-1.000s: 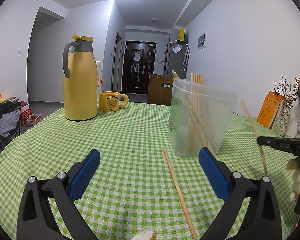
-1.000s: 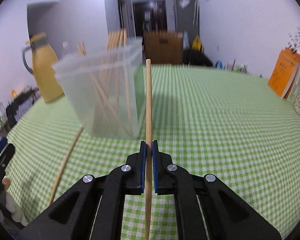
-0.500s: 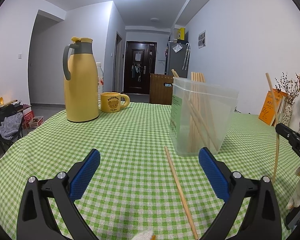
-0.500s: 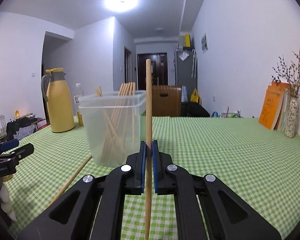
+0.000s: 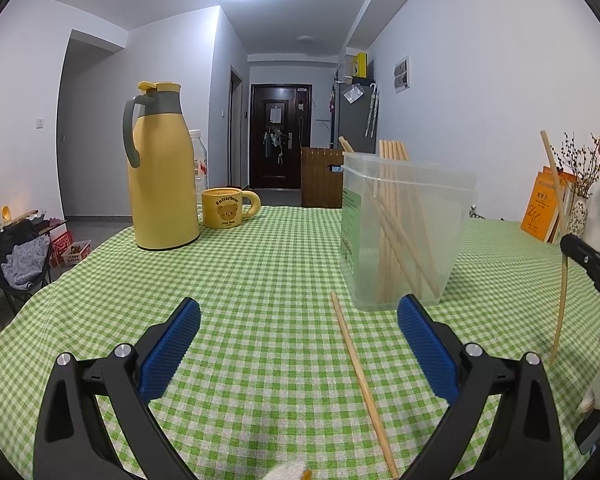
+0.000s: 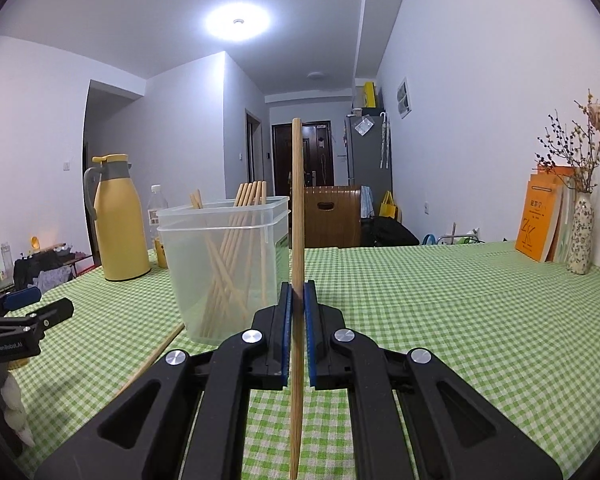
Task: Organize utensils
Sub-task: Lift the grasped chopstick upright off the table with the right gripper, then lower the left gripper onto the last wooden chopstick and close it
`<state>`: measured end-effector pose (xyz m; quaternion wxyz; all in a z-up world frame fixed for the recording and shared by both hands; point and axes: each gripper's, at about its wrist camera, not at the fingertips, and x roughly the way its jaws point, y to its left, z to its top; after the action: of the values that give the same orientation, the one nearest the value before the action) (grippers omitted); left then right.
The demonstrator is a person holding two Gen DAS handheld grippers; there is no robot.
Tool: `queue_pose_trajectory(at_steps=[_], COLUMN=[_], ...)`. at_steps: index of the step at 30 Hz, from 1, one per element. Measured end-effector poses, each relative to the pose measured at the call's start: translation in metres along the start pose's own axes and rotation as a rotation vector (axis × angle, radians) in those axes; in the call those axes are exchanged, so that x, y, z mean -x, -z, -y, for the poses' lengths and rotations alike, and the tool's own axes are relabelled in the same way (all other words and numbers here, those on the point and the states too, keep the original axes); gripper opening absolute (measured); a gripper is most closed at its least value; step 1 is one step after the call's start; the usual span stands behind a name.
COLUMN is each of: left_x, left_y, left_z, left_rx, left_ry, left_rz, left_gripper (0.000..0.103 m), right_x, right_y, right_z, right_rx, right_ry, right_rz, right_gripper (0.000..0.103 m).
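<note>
1. The right gripper (image 6: pixel 296 296) has its blue pads pressed together on a single wooden chopstick (image 6: pixel 297 208), pinching it near the middle so it stands almost upright.
2. The landmark is a clear plastic container (image 6: pixel 224 264) standing on a table covered with a green checked tablecloth (image 6: pixel 440 312).
3. The held chopstick sits just to the right of the container in the right wrist view, its upper end rising above the rim and its lower end hanging above the cloth.
4. Inside the container, several more chopsticks (image 5: pixel 392 216) lean against the walls, their tips poking out over the rim.
5. One loose chopstick (image 5: pixel 362 384) lies flat on the cloth in front of the container, close to its base.
6. The left gripper (image 5: pixel 300 344) has its blue pads spread wide with nothing between them; it hovers low over the cloth on the near side of the container, and the loose chopstick lies beneath its opening.
7. Beyond the container and off to its left stand a tall yellow thermos jug (image 5: pixel 160 172) and a small yellow mug (image 5: pixel 224 213).
8. Off to the container's right, by the wall, are orange books (image 6: pixel 538 220) and a patterned vase (image 6: pixel 580 236) of dried twigs.
</note>
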<state>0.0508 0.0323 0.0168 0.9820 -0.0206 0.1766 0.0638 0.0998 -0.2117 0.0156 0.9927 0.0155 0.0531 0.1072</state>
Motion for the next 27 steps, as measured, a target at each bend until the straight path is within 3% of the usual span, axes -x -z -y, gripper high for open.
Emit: queue_pose_trajectory(at_steps=[3,8,16,23,27], left_x=[-0.004,-0.015,-0.054,-0.095,-0.113], left_y=[-0.002,-0.013,-0.032,-0.036,-0.032], left_z=[0.002,0.006,0.016,0.021,0.029], left_rx=[-0.01,-0.022,-0.027,-0.002,-0.012], left_ry=[-0.013,0.026,0.094,0.086,0.077], left_rz=[-0.032,-0.136,-0.41,-0.631,-0.702], left_gripper=[0.096,0.096,0.093,0.068,0.058], right_x=[0.002,0.003,0.005,0.004,0.004], right_y=[0.0,-0.001,-0.002,-0.003,-0.003], right_z=[0.0,0.001,0.003,0.005,0.008], right_rx=[0.0,-0.012,-0.027,-0.039,-0.05], right_ry=[0.006,0.002,-0.005,-0.015,-0.021], right_rz=[0.006,0.011,0.019,0.016,0.011], right_gripper=[0.006,0.006,0.006,0.006,0.006])
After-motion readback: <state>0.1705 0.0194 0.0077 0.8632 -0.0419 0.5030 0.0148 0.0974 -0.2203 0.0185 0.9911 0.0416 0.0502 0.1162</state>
